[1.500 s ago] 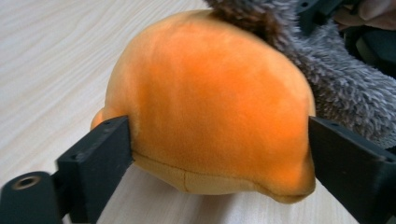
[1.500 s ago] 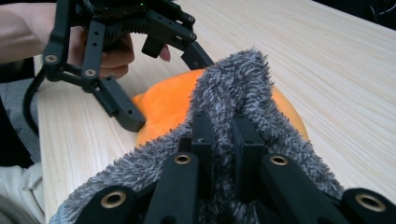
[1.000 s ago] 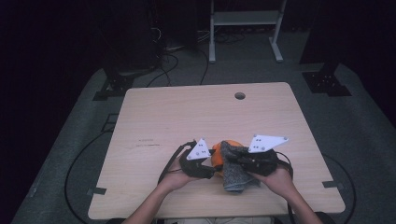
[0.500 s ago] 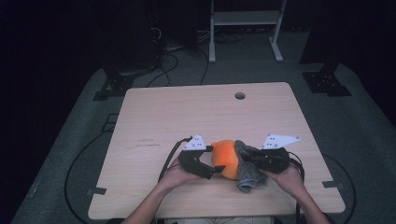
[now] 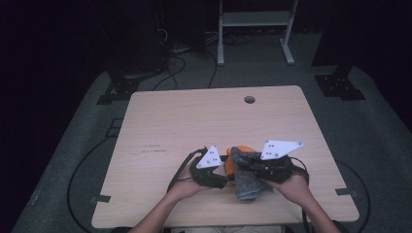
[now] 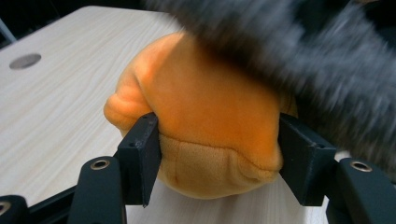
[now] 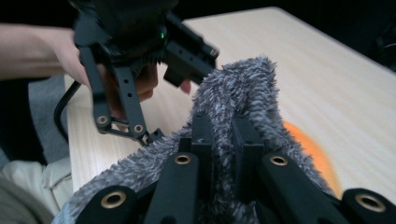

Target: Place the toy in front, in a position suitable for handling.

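Near the front edge of the table (image 5: 160, 126), well short of the round hole (image 5: 249, 99) in its far side, an orange plush toy (image 6: 210, 126) rests on the wood with a grey fuzzy cloth (image 7: 243, 88) draped over it. The left gripper (image 6: 219, 163) sits on the toy's left; its jaws have just been closing and now press into the plush on both sides, clamped on it. The right gripper (image 7: 223, 135) comes in from the toy's right, its jaws pinched together on a fold of the cloth, which rises between them. In the high view the cloth (image 5: 248, 177) hangs down toward the person, partly covering the toy (image 5: 231, 164); how much of the toy it hides is hard to judge, as the left gripper view is blurred there. Each hand (image 5: 183, 188) holds its gripper just beside the toy.
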Available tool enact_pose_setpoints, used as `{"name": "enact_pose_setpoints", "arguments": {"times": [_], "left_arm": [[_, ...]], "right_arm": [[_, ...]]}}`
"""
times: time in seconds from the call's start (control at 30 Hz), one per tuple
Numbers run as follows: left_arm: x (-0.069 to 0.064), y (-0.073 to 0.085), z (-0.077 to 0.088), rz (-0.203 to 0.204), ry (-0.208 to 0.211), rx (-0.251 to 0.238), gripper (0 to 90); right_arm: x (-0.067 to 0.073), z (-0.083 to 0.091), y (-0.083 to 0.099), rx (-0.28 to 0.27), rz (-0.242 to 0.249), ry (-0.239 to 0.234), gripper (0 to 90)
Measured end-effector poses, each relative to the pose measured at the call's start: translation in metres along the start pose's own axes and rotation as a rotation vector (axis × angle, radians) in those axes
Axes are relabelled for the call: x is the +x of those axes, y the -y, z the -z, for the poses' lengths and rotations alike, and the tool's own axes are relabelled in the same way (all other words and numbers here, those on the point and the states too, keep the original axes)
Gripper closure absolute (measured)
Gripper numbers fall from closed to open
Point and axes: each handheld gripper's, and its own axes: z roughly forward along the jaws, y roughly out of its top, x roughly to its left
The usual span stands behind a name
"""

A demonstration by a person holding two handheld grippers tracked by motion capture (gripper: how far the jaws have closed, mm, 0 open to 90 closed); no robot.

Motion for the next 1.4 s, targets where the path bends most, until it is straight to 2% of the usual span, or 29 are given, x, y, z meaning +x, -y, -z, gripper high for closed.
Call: {"name": "enact_pose_setpoints", "arguments": {"times": [0.07, 0.13, 0.2, 0.27, 0.33, 0.4, 0.47, 0.53, 0.6, 0.67, 0.73, 0.8, 0.9, 0.97, 1.07, 1.1, 1.2, 1.23, 1.27, 1.3, 1.37, 1.4], "left_arm": [[0.0, 0.002, 0.0, -0.014, -0.005, 0.016, 36.1], [0.0, 0.003, 0.0, -0.01, -0.001, 0.01, 36.3], [0.001, 0.004, -0.001, -0.005, 0.003, 0.009, 36.4], [0.002, 0.006, 0.0, -0.002, 0.02, 0.018, 36.5], [0.005, 0.012, 0.001, -0.007, 0.027, 0.031, 36.5], [0.01, 0.016, 0.003, 0.021, 0.039, 0.037, 34.6], [0.015, 0.015, 0.005, 0.068, 0.061, 0.028, 24.6], [0.018, 0.013, 0.008, 0.092, 0.079, -0.011, 17.0], [0.018, 0.009, 0.01, 0.097, 0.068, -0.042, 12.9], [0.017, 0.009, 0.008, 0.074, 0.032, -0.042, 11.8], [0.016, 0.01, 0.006, 0.053, 0.034, -0.011, 12.3], [0.017, 0.013, 0.004, 0.042, 0.011, 0.045, 13.5], [0.024, 0.022, 0.008, 0.088, 0.036, 0.047, 18.1], [0.027, 0.028, 0.01, 0.09, 0.046, 0.067, 21.2], [0.03, 0.033, 0.013, 0.099, 0.067, 0.088, 24.1], [0.031, 0.033, 0.014, 0.107, 0.077, 0.078, 24.1], [0.031, 0.027, 0.016, 0.103, 0.079, 0.033, 16.6], [0.03, 0.023, 0.015, 0.117, 0.074, 0.009, 12.0], [0.03, 0.019, 0.011, 0.119, 0.069, 0.007, 9.1], [0.028, 0.017, 0.008, 0.118, 0.068, 0.021, 8.9], [0.026, 0.017, -0.003, 0.096, 0.06, 0.092, 7.9], [0.026, 0.019, -0.005, 0.095, 0.069, 0.092, 7.7]], "right_arm": [[-0.001, -0.007, 0.005, 0.009, -0.012, -0.01, 81.3], [-0.004, -0.008, 0.009, 0.005, -0.025, -0.017, 81.4], [-0.006, -0.004, 0.013, 0.005, -0.02, 0.001, 81.4], [-0.012, 0.002, 0.017, 0.005, -0.035, 0.026, 81.3], [-0.02, 0.008, 0.023, 0.008, -0.071, 0.051, 81.1], [-0.027, 0.01, 0.033, 0.028, -0.103, 0.068, 81.0], [-0.03, 0.008, 0.043, 0.035, -0.131, 0.064, 81.0], [-0.029, 0.007, 0.05, 0.015, -0.148, 0.057, 81.0], [-0.025, 0.006, 0.052, 0.001, -0.147, 0.04, 81.0], [-0.019, 0.002, 0.05, 0.007, -0.12, 0.034, 81.0], [-0.013, -0.003, 0.047, 0.007, -0.092, 0.028, 80.9], [-0.009, -0.008, 0.046, 0.008, -0.069, 0.016, 80.6], [-0.009, -0.01, 0.048, 0.011, -0.062, 0.014, 80.6], [-0.011, -0.008, 0.05, 0.026, -0.065, 0.022, 80.6], [-0.018, -0.005, 0.057, 0.03, -0.114, 0.019, 80.6], [-0.018, -0.005, 0.058, 0.03, -0.118, 0.014, 80.6], [-0.013, -0.008, 0.057, 0.039, -0.1, 0.014, 80.6], [-0.011, -0.01, 0.057, 0.04, -0.094, 0.009, 80.6], [-0.01, -0.012, 0.057, 0.037, -0.093, -0.003, 80.6], [-0.007, -0.014, 0.056, 0.038, -0.083, -0.007, 80.6], [-0.003, -0.016, 0.053, 0.044, -0.058, -0.003, 80.4], [-0.001, -0.017, 0.052, 0.05, -0.048, 0.002, 80.4]]}}
